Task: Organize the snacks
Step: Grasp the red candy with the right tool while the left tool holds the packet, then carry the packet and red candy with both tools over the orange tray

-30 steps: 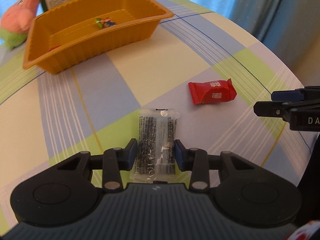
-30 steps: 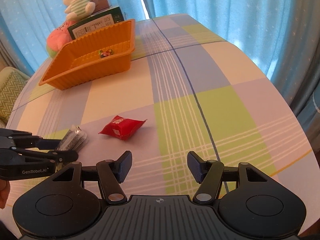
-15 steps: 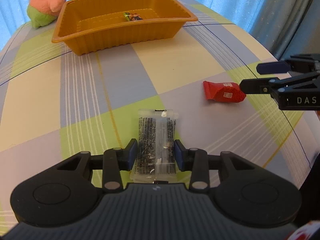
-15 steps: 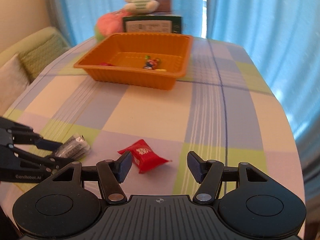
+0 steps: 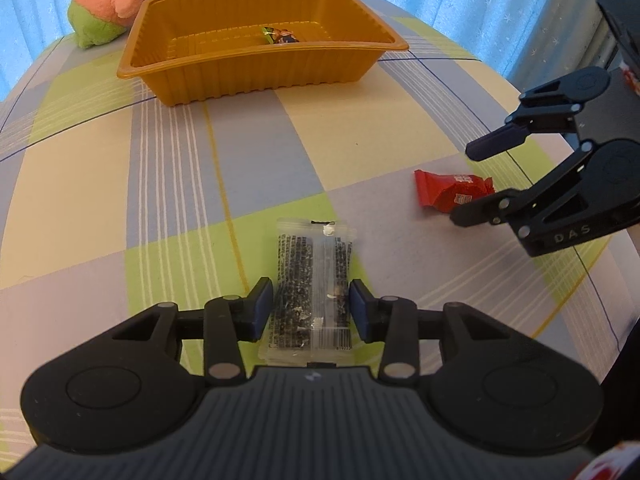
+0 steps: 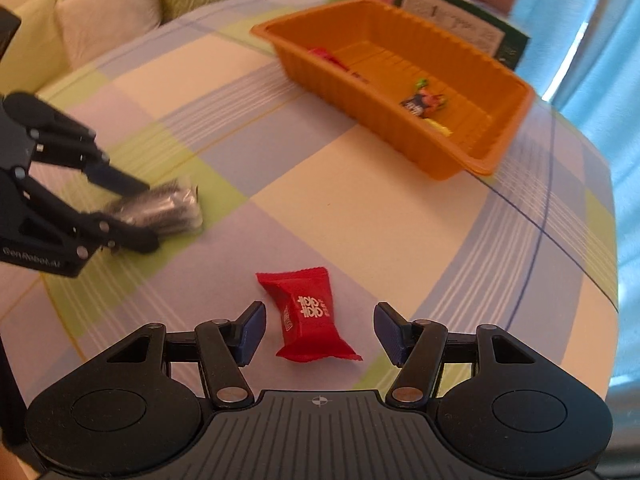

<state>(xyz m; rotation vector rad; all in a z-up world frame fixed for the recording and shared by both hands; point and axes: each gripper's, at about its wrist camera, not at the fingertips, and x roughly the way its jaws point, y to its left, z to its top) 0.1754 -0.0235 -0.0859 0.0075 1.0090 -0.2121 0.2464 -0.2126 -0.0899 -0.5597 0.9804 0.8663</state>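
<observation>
The left gripper (image 5: 311, 307) has a clear packet of dark bits (image 5: 312, 280) between its blue pads; they look to be just touching it, and the jaws have just opened a little. The right gripper (image 6: 319, 330) is open around a red snack (image 6: 310, 320), not touching. Both snacks lie mid-table (image 5: 100, 184), near its front edge. The orange tray (image 5: 256, 68) sits toward the far edge.

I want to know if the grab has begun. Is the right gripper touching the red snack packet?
Apart. The right wrist view shows the red snack packet lying between the right gripper pads with tablecloth visible on both sides.
</observation>
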